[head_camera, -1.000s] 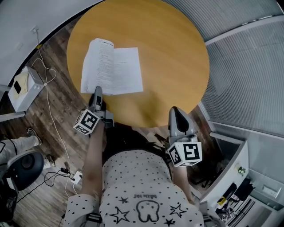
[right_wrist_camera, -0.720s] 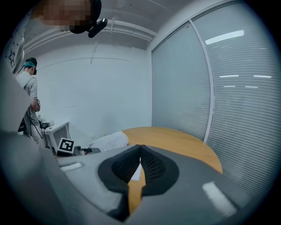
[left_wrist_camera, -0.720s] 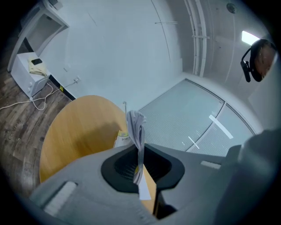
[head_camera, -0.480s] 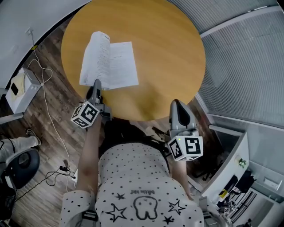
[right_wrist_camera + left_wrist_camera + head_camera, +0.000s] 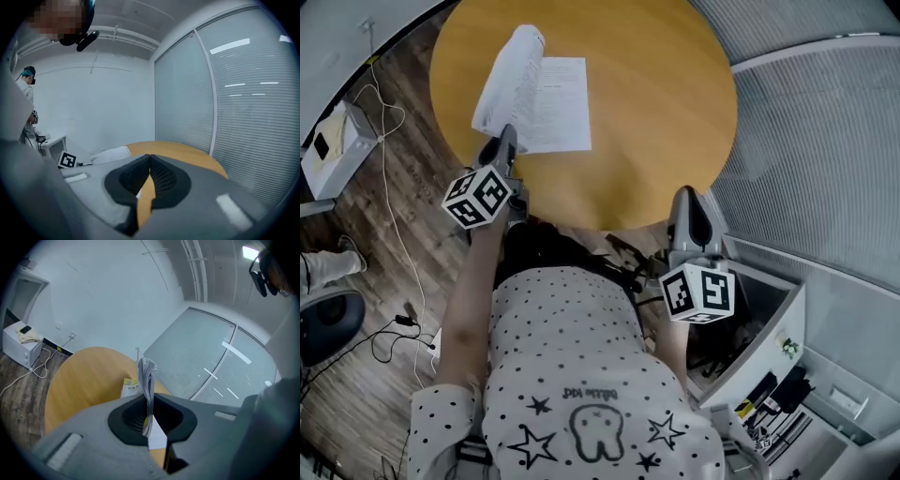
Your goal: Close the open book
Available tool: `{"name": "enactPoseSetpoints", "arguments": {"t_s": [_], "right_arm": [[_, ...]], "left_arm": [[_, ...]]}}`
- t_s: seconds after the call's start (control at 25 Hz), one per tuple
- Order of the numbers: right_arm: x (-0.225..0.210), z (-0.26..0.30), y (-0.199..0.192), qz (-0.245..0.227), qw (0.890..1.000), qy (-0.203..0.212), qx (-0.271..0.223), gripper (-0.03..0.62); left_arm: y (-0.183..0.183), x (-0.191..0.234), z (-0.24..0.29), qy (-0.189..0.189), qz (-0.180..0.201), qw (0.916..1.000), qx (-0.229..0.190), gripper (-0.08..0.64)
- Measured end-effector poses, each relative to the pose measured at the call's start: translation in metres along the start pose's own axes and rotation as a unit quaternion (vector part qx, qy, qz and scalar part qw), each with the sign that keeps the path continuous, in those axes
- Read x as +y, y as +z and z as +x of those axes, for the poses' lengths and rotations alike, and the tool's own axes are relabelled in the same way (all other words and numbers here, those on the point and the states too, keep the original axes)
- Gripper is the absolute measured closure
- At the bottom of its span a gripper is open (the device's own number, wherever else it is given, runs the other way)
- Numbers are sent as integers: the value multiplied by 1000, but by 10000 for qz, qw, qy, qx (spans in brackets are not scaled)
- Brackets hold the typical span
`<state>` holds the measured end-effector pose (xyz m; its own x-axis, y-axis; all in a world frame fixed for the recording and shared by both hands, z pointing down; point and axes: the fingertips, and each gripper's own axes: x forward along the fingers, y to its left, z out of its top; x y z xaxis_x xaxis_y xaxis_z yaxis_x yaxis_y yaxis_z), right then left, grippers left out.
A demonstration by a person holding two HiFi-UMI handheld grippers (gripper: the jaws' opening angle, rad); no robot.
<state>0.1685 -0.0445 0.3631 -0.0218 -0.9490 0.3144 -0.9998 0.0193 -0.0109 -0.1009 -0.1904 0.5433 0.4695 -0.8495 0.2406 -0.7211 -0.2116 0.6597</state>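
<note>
Looking down on round wooden table [image 5: 656,112] carrying book [image 5: 561,103], lying open on far-left part of top. Seeing wood floor [image 5: 366,244] and white box [image 5: 328,155] off left side, glass wall [image 5: 825,141] with blinds running along right. Leaving whole right half and near-centre of tabletop free for moving; sitting book's left edge close to table's left rim. Pinching sheaf of left-hand pages [image 5: 508,82] upright between pads of left gripper [image 5: 507,141], right at book's near edge; leaving right-hand page flat. Hanging right gripper [image 5: 684,199] over near rim, well apart from book, jaws pressed together at tips. Standing sheaf steeper and narrower than a second ago, left gripper rolling over with it; keeping right gripper off tabletop as before.
</note>
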Motion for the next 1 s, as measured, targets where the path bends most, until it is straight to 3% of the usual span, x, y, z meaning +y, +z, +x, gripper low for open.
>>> {"name": "enactPoseSetpoints", "arguments": {"t_s": [0.48,1.0], "right_arm": [[3,1,-1,162,9996,143,-186,588],[-8,-10,-3,298,9992,-33,-253,588]], "left_arm": [[-7,-20,3,38,695,9968,398,528],[-10,-29,7,-12,1070,9923,628,528]]}}
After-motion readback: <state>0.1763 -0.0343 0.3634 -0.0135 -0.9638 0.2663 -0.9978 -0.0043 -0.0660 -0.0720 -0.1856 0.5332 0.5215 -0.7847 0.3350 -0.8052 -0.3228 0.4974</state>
